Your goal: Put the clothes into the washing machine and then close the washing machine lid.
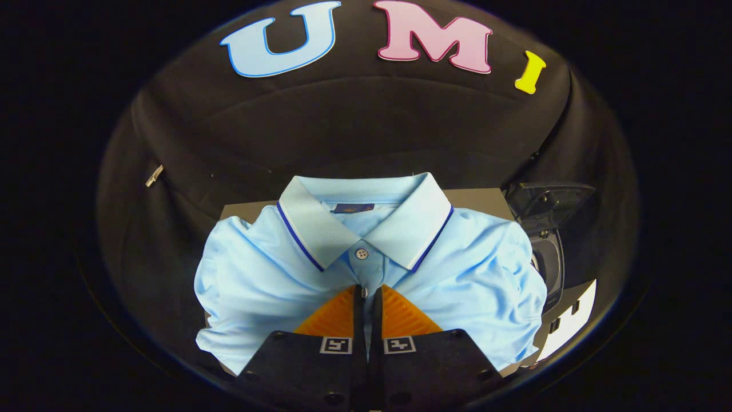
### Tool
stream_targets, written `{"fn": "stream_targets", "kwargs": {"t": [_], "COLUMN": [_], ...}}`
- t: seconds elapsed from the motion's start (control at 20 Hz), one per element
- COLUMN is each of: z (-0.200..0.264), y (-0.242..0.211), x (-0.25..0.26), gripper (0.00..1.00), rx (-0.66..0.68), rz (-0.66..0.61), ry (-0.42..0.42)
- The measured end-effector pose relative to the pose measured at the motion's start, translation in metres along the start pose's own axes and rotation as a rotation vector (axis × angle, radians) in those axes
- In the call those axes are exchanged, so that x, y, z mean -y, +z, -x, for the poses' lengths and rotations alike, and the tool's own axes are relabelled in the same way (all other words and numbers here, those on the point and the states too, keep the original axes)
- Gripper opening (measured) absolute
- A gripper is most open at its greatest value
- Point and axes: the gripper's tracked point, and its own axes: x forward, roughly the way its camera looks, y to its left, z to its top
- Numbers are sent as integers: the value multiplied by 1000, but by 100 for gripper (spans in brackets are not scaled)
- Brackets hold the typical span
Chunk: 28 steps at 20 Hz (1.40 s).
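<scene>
A light blue polo shirt point(457, 269) with a white, navy-trimmed collar lies spread on a grey table point(477, 197). My gripper point(367, 289) sits low over the shirt's front, just below the collar button. Its two fingers are drawn close together with a thin fold of the button placket pinched between them. To the right of the shirt stands the washing machine point(549, 257), its dark lid point(549, 203) tilted up and the drum opening partly showing past the shirt's sleeve.
Black cloth walls close in behind and on both sides of the table. A small metal clip point(154, 175) hangs on the cloth at the left. A white panel point(572, 320) shows below the washing machine at the right.
</scene>
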Motion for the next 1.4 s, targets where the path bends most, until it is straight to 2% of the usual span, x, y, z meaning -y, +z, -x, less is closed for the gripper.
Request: {"fn": "stream_targets", "kwargs": {"t": [0.25, 0.45, 1.0, 1.4], "z": [5, 29, 122, 165], "y": [6, 19, 52, 76], "x": [-3, -4, 5, 43], "gripper": [6, 5, 5, 5], "rx": [150, 271, 529, 597], "rz": [7, -6, 95, 137], "ry": [18, 27, -64, -34]}}
